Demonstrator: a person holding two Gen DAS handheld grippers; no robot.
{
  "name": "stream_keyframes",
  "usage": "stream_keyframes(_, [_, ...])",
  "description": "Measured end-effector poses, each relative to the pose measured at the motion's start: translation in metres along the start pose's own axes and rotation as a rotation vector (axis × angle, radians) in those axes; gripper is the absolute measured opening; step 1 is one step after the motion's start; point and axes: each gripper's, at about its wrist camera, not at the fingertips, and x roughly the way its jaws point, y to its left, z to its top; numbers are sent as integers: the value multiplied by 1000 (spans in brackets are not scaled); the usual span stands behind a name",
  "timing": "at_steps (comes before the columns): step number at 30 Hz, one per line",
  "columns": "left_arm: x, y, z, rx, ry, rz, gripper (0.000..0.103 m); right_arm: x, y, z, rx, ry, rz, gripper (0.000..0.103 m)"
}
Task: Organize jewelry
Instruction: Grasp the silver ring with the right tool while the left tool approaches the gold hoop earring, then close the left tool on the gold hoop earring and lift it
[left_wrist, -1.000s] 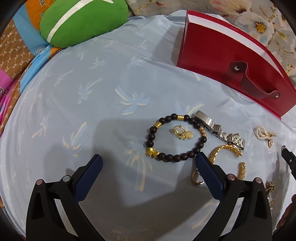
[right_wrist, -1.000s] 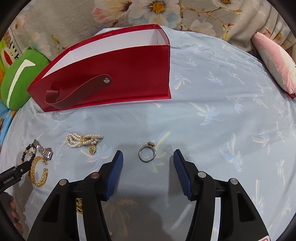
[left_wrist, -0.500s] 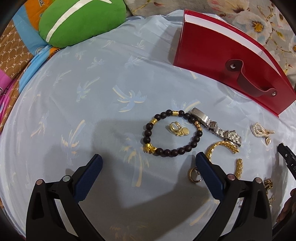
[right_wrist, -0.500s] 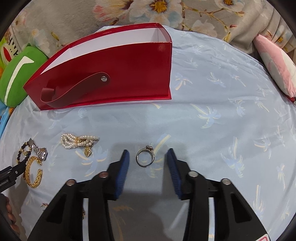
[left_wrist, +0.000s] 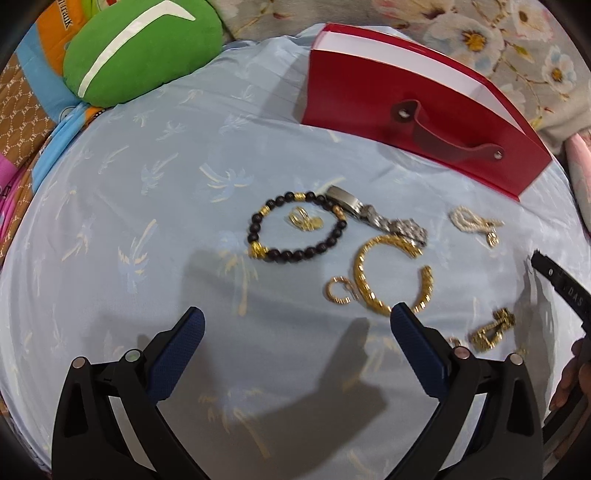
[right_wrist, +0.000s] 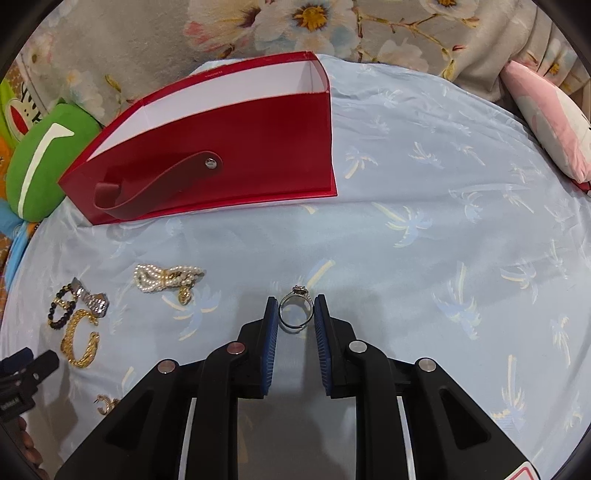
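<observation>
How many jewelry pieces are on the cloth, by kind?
Bracelets: 3 (bead, gold bangle, pearl)
Watch: 1
Ring: 1
Small gold pieces, kind unclear: 3 (one inside the bead loop, hoop, clasp-like one)
Total: 8

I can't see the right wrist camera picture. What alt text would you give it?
The right gripper, its blue-padded jaws closing, brackets a silver ring with a stone on a pale blue palm-print cloth. Behind stands an open red box; at left lie a pearl bracelet, a gold bangle and a watch.
</observation>
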Motion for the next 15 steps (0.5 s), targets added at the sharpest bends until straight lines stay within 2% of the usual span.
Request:
stream_keyframes(5, [-6,-15,-15,33,24,-56,98,-11,0,-6,5,5,14,18])
stream_keyframes(11, [-11,-52,-25,139,3,-93,98,-19,6,-12,-7,11,29,18])
stream_keyframes(14, [-11,-69,-28,181,-4,-114,94,-21,5,-13,-8,14,31,18])
stream_keyframes(15, [-11,-73,-29,193,-3,-121,90,-21,5,-14,-6,14,31,18])
